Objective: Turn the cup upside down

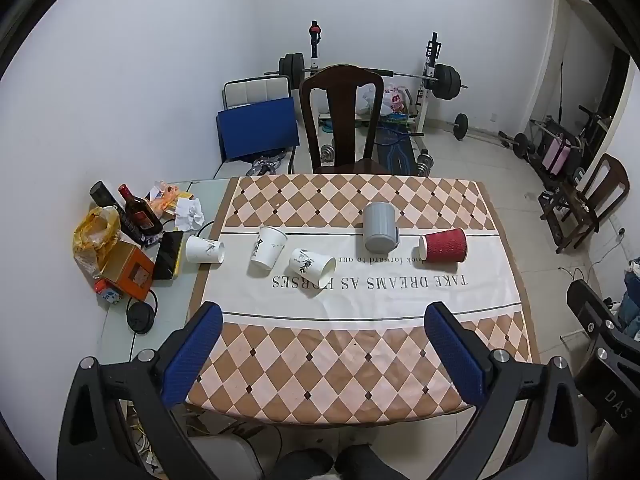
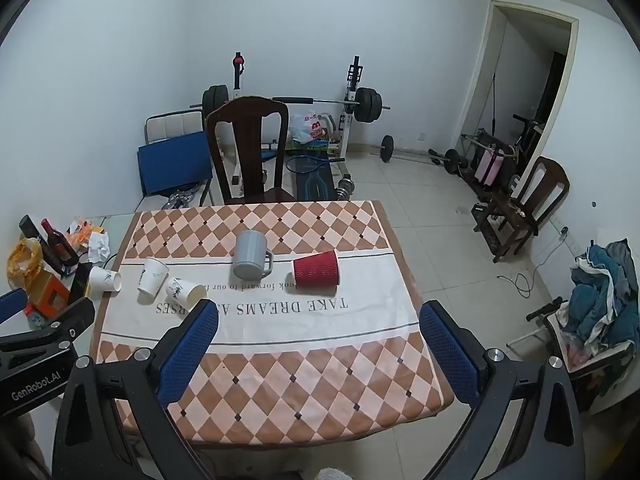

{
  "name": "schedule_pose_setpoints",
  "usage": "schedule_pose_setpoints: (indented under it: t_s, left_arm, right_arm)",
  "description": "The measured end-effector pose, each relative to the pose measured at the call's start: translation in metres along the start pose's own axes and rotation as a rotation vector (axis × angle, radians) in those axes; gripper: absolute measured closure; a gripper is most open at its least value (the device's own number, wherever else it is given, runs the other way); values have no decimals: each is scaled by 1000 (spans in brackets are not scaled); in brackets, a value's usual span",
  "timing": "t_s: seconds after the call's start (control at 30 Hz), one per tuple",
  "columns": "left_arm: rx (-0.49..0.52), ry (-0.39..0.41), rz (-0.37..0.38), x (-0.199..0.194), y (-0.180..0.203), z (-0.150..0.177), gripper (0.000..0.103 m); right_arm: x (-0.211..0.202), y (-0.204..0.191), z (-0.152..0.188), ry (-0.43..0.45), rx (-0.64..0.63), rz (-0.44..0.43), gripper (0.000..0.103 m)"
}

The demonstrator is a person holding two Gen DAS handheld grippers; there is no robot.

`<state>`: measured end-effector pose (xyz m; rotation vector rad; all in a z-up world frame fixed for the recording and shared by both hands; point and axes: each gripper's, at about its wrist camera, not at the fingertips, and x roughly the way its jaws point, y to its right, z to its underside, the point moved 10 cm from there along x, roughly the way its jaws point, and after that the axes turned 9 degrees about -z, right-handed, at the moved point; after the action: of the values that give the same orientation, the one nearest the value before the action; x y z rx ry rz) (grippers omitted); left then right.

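Five cups are on the checked tablecloth (image 1: pixel 352 352). A red ribbed paper cup (image 1: pixel 444 245) (image 2: pixel 316 269) lies on its side at the right. A grey mug (image 1: pixel 379 227) (image 2: pixel 251 254) stands upside down beside it. One white paper cup (image 1: pixel 267 247) (image 2: pixel 152 275) stands upside down; two white cups (image 1: pixel 313 265) (image 1: pixel 205 249) lie on their sides. My left gripper (image 1: pixel 324 314) is open and empty, well short of the cups. My right gripper (image 2: pixel 320 312) is open and empty, near the table's front.
Clutter sits on the glass side table at left: a dark bottle (image 1: pixel 140 210), an orange box (image 1: pixel 128 268), a bag, tissues, a phone. A dark wooden chair (image 1: pixel 344 116) stands behind the table. Weights and a bench stand at the back wall.
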<state>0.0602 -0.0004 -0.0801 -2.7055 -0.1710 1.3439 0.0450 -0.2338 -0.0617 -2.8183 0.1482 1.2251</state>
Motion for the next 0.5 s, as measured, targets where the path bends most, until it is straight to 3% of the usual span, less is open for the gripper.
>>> schedule_pose_setpoints:
  t_s: [0.5]
  left_arm:
    - [-3,-9,9,0,2,1,0]
  right_arm:
    - [0,2,-2,-5,3,-3,1]
